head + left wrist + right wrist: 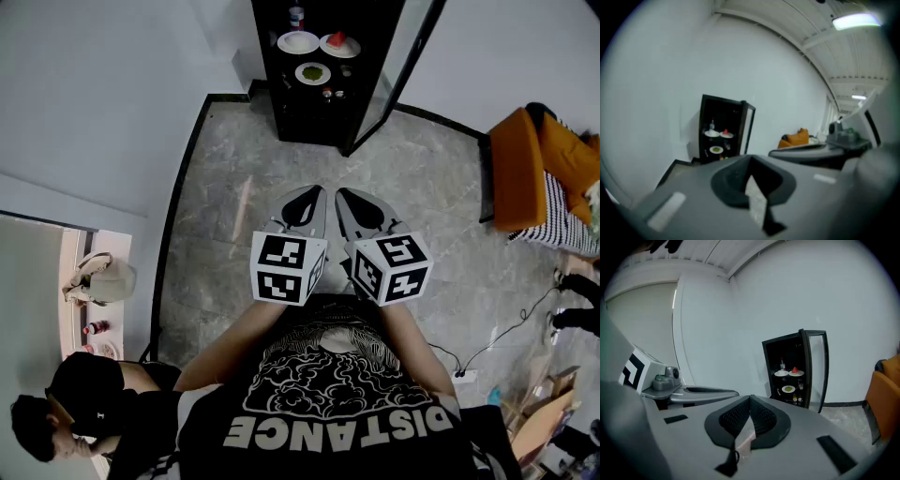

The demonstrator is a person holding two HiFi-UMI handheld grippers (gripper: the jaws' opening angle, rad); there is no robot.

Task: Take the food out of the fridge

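A small black fridge [319, 70] stands open at the far wall, its glass door [405, 58] swung to the right. Inside it are a bottle [296, 15], an empty-looking white plate [298, 42], a plate with a red piece of food [338, 43], a plate with green food [311, 72] and small jars [333, 93] below. My left gripper [317, 190] and right gripper [341, 192] are held side by side over the floor, well short of the fridge, both shut and empty. The fridge [723, 133] shows beyond the left gripper [750, 158], and the fridge [794, 369] beyond the right gripper [750, 397].
Grey stone floor [234, 197] lies between me and the fridge. An orange chair [525, 169] stands at the right wall. A person [75, 412] sits at the lower left beside a counter with a bag [98, 279]. A power strip and cable [464, 375] lie at the lower right.
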